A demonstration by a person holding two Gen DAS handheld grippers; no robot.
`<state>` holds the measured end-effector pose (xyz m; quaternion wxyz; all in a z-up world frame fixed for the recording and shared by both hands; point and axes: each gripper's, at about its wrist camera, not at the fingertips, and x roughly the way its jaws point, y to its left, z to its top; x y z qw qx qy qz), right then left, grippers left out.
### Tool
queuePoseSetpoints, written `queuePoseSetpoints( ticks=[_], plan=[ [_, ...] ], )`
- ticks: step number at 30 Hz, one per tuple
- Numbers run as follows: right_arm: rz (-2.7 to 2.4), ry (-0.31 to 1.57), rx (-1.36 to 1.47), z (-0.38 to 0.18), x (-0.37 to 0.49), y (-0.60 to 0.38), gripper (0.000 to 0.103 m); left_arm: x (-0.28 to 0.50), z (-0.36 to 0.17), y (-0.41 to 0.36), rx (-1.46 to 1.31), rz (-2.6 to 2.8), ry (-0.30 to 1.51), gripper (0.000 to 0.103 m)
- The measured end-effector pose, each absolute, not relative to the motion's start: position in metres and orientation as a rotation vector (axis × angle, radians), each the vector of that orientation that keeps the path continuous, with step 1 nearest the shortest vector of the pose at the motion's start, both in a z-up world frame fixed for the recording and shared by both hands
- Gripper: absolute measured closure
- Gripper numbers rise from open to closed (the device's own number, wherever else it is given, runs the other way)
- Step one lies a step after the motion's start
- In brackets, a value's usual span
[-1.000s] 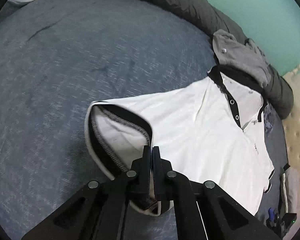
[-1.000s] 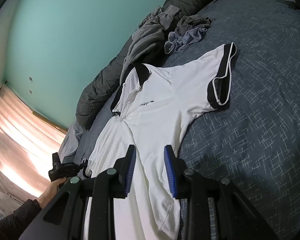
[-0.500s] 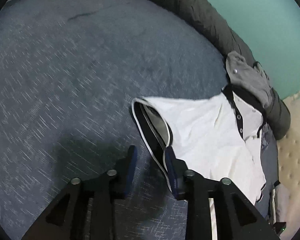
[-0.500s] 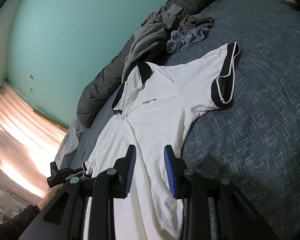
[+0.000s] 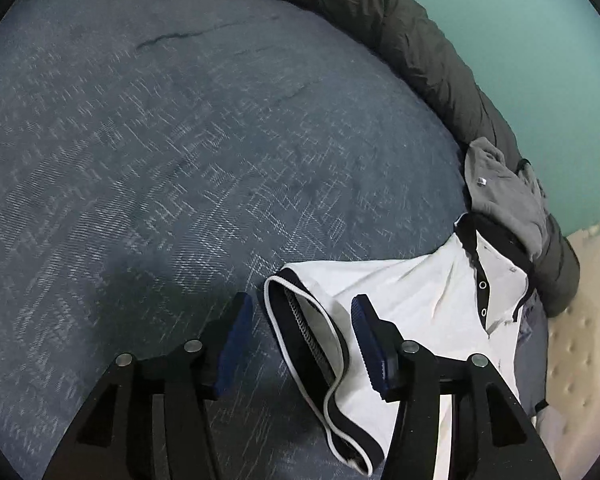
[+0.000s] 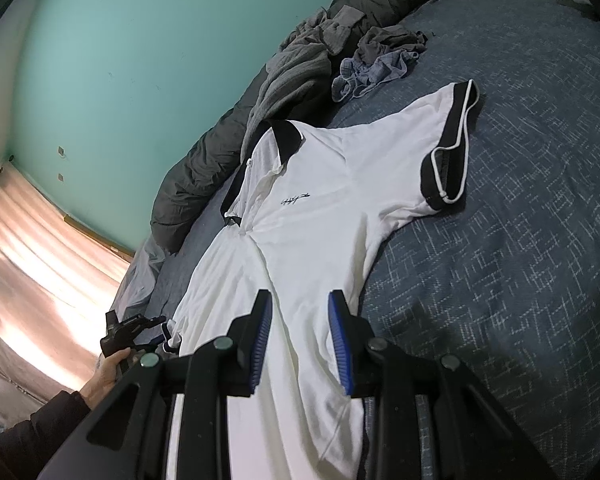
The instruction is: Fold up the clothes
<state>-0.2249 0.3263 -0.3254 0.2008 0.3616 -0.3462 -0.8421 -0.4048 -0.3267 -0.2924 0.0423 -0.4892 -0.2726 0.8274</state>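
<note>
A white polo shirt point(image 6: 312, 216) with black collar and black sleeve cuffs lies face up, spread on a blue bedspread point(image 6: 520, 280). In the left wrist view the shirt point(image 5: 412, 292) lies at lower right, and its black-trimmed sleeve cuff point(image 5: 312, 344) lies between the fingers of my open left gripper point(image 5: 300, 312); nothing is gripped. My right gripper point(image 6: 300, 312) is open and empty, hovering over the shirt's lower body. The other sleeve cuff point(image 6: 448, 148) lies flat at the right. The left gripper also shows in the right wrist view point(image 6: 130, 330), in a hand.
A rolled dark grey duvet point(image 5: 420, 52) runs along the teal wall. Grey garments point(image 6: 300, 64) and a bluish checked piece point(image 6: 376, 68) are heaped beside the collar. A beige padded surface point(image 5: 588, 320) borders the bed at the right.
My left gripper was shut on the sleeve cuff a second ago; it has let go, opened wide and drawn back, and the sleeve now lies on the bed. The right gripper barely moved.
</note>
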Motion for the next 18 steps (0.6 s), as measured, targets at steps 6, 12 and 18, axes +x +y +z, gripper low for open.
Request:
queuePoseSetpoints(
  ticks=[6, 12, 18],
  plan=[
    [-2.346, -0.958, 1.029, -0.329, -0.226, 0.324, 0.074, -0.410, -0.300, -0.330, -1.497, 2.551, -0.797, 0.095],
    [-2.341, -0.942, 1.038, -0.330, -0.226, 0.319, 0.074, -0.417, -0.276, -0.336, -1.399, 2.647, -0.728, 0.098],
    [-2.338, -0.932, 1.046, -0.332, -0.227, 0.318, 0.074, -0.433, -0.278, -0.340, -1.430, 2.645, -0.714, 0.098]
  ],
)
